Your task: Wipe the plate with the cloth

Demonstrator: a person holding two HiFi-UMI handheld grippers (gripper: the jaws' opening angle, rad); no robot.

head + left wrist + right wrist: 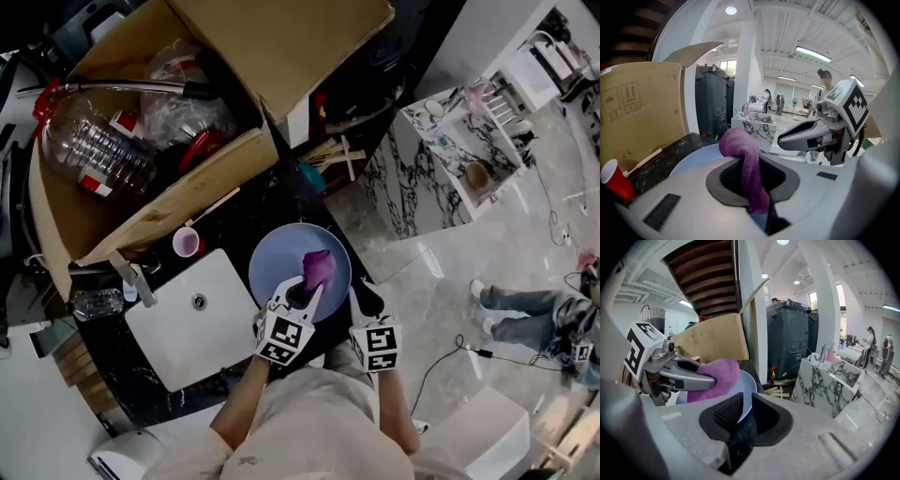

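A pale blue plate (281,262) sits over the black counter, right of the white sink. My left gripper (307,289) is shut on a purple cloth (319,267), which rests bunched on the plate's face. The left gripper view shows the cloth (747,161) pinched between the jaws, with the plate (693,159) behind it. My right gripper (361,292) is shut on the plate's right rim. The right gripper view shows that rim (746,397) between the pads, and the cloth (715,376) under the left gripper's fingers (689,376).
A white sink (192,314) with a tap (131,277) lies left of the plate. A pink cup (186,244) stands by an open cardboard box (159,122) holding a plastic bottle. A marble cabinet (441,169) stands to the right; a person (534,314) sits on the floor.
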